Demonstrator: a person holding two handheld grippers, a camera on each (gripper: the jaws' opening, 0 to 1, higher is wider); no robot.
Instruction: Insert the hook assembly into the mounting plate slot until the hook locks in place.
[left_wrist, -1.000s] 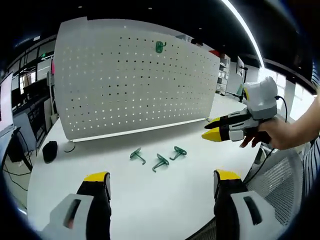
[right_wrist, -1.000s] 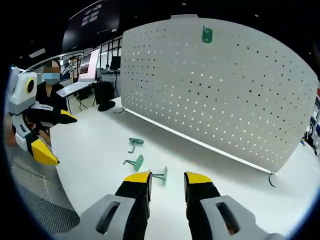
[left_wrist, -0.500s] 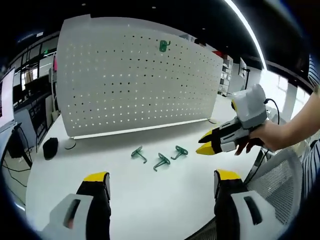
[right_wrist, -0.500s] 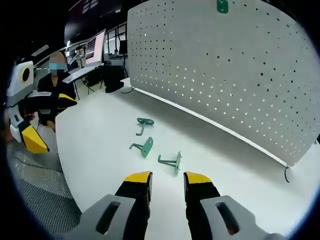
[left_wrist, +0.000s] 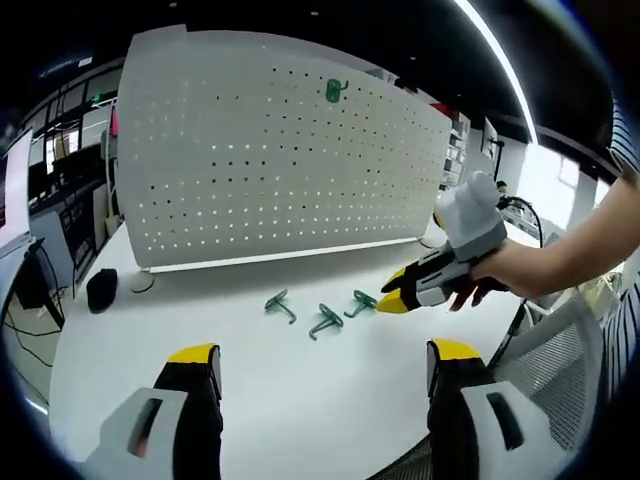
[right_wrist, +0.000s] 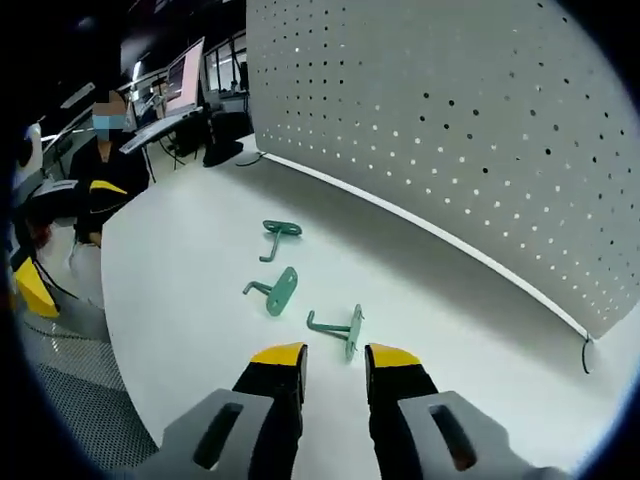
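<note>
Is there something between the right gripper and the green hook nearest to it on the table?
Nothing visible. The right gripper sits just short of the nearest hook, with bare white table between. The other two hooks lie further off, to the side.

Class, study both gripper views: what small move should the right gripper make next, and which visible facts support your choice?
Probably ease the right gripper forward and down so its jaws straddle the nearest green metal hook, then close. That hook lies loose on the white table just ahead of the jaws, which stand narrowly apart with nothing between them. One green hook already hangs on the white perforated mounting plate.
</note>
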